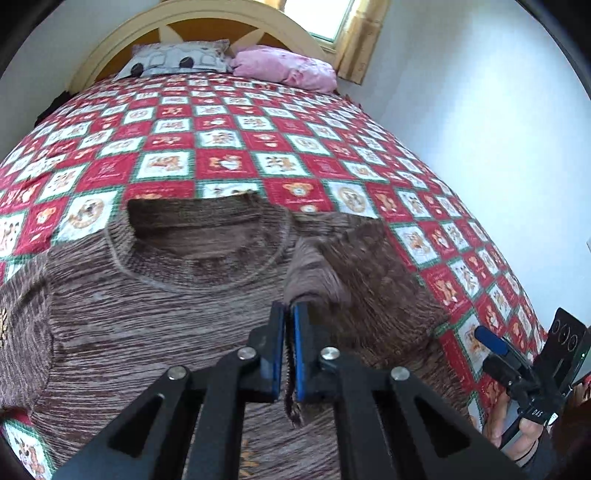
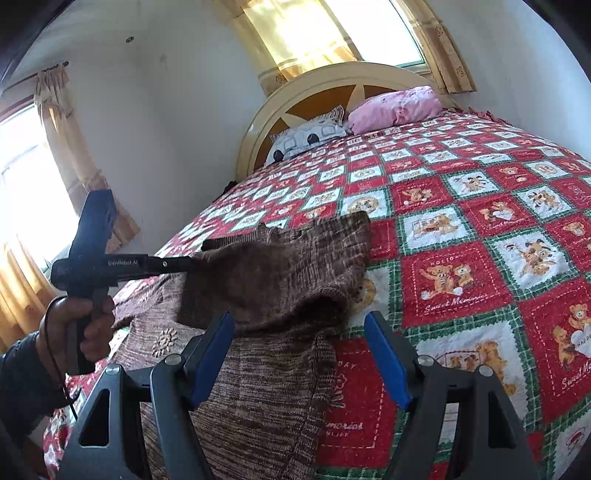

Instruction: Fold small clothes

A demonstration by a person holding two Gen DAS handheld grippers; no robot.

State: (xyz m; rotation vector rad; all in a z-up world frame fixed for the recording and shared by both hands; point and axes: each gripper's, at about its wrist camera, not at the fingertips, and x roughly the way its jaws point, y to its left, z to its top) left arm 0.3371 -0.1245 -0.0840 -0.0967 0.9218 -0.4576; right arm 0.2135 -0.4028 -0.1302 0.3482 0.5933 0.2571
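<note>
A small brown knit sweater lies flat on the bed, its neck opening toward the headboard. My left gripper is shut on the sweater's right sleeve and holds it lifted and folded inward over the body. In the right wrist view the left gripper pinches the raised sleeve. My right gripper is open and empty, its blue pads on either side of the sweater's side edge, low over the bed. It also shows at the right edge of the left wrist view.
The bed has a red, white and green checked quilt with teddy bear squares. A grey pillow and a pink pillow lie at the arched headboard. White walls and curtained windows stand around the bed.
</note>
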